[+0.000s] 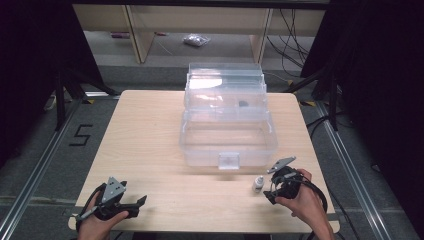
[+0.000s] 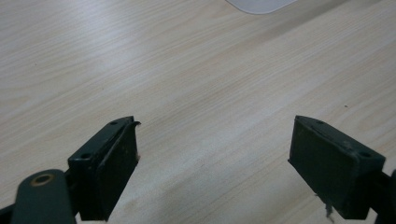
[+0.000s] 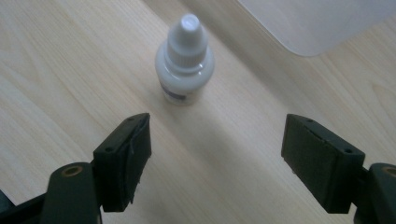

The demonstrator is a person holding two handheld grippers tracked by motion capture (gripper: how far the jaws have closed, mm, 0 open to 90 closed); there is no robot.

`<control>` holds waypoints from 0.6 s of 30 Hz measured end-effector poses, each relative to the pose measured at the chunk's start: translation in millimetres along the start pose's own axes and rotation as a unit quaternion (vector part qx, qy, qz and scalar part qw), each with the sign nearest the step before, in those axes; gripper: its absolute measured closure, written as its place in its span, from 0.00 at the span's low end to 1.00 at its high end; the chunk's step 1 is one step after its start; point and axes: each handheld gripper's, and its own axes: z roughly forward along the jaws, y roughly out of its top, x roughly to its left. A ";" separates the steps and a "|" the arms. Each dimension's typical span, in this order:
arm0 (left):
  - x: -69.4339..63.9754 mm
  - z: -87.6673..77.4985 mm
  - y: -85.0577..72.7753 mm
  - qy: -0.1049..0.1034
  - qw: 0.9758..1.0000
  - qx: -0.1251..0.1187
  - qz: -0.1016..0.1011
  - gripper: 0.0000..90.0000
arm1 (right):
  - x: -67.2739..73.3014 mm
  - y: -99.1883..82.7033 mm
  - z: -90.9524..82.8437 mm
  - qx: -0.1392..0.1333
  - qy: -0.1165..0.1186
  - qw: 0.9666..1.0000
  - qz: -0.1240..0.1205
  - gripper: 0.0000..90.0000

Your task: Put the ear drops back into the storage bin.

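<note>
While the left gripper [image 1: 131, 206] rested idle with jaws open, the right gripper [image 3: 217, 154] stood open-jawed just short of the upright dropper bottle [image 3: 184, 58], evidently positioned for a grasp.

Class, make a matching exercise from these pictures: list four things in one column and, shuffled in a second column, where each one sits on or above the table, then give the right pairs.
Things:
1. small white dropper bottle
2. clear plastic box
3. left tongs
4. right tongs

Places:
A. near left corner of the table, open over bare wood
B. far middle of the table, lid raised
C. near right edge, open, just beside the bottle
D. standing upright in front of the box, towards its right end

Pairs: 1-D, 2-B, 3-A, 4-C
</note>
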 end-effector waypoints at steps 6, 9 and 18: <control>-0.8 1.2 -0.6 0.001 1.000 -0.006 -0.011 0.17 | 3.2 11.7 5.3 0.004 0.004 1.000 -0.027 0.30; -0.5 1.0 -0.9 0.002 1.000 -0.005 -0.011 0.17 | 4.9 19.0 8.5 0.011 0.004 0.999 -0.036 0.31; 1.0 0.9 -1.1 0.002 1.000 -0.001 -0.012 0.17 | 8.3 38.9 21.7 0.046 0.011 0.997 -0.067 0.40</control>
